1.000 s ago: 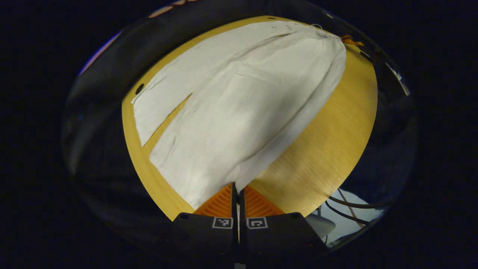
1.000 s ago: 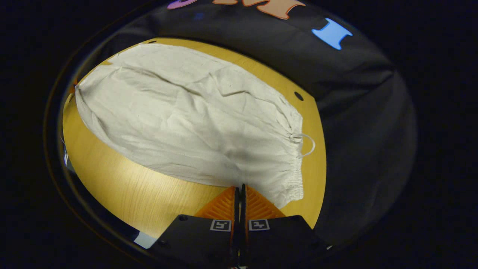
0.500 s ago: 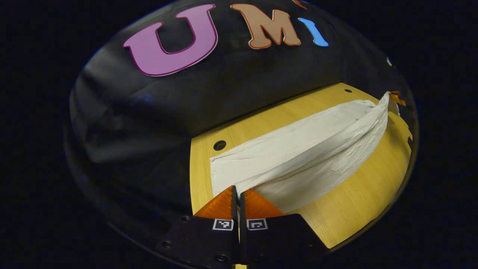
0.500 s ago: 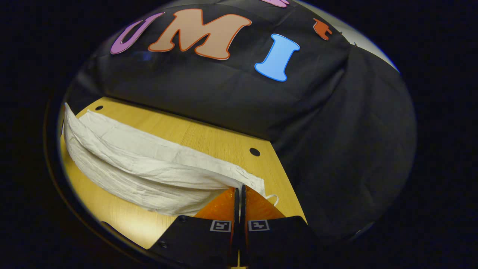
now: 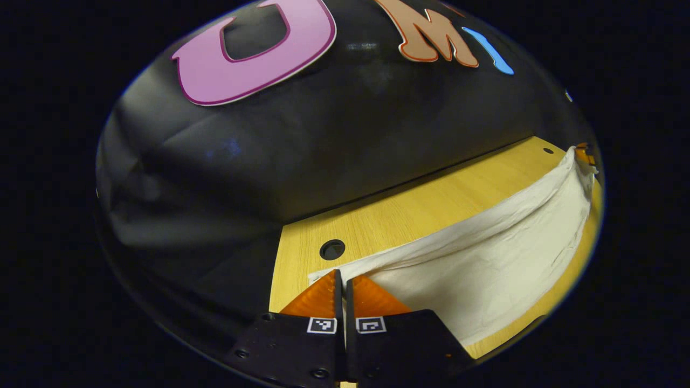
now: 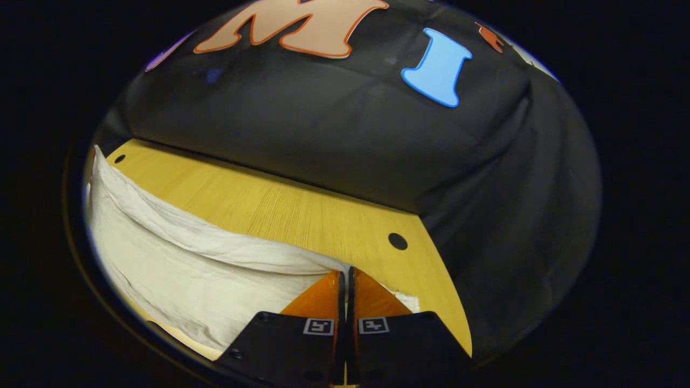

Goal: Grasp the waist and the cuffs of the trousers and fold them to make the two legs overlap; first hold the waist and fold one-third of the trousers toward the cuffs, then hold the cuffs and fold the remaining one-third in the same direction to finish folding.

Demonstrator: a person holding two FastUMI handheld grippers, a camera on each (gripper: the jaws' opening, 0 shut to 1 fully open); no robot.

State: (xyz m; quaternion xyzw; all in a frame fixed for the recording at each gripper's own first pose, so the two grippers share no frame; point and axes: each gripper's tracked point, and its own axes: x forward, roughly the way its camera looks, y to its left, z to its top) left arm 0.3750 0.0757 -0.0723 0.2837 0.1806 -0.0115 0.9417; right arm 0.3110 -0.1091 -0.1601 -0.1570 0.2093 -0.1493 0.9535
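Note:
The off-white trousers [image 5: 485,264] lie lengthwise on the wooden table [image 5: 420,215], doubled over so one leg lies on top of the other. My left gripper [image 5: 340,272] is shut on the cuff end of the upper layer, low over the table near a round hole [image 5: 332,249]. The cloth runs away from it to the right. In the right gripper view the trousers [image 6: 205,275] stretch off to the left, and my right gripper [image 6: 346,269] is shut on the waist end. A bit of waistband [image 6: 404,299] pokes out beside its fingers.
The black cloth wall [image 5: 323,151] hangs just beyond the table's far edge [image 6: 269,178]. Round holes sit near the table's far corners [image 6: 398,241], [image 5: 548,151]. A bare strip of tabletop lies between the trousers and the wall.
Both grippers have carried the held edge across toward the wall and down, laying one leg over the other. The views have swung from looking down to facing the wall.

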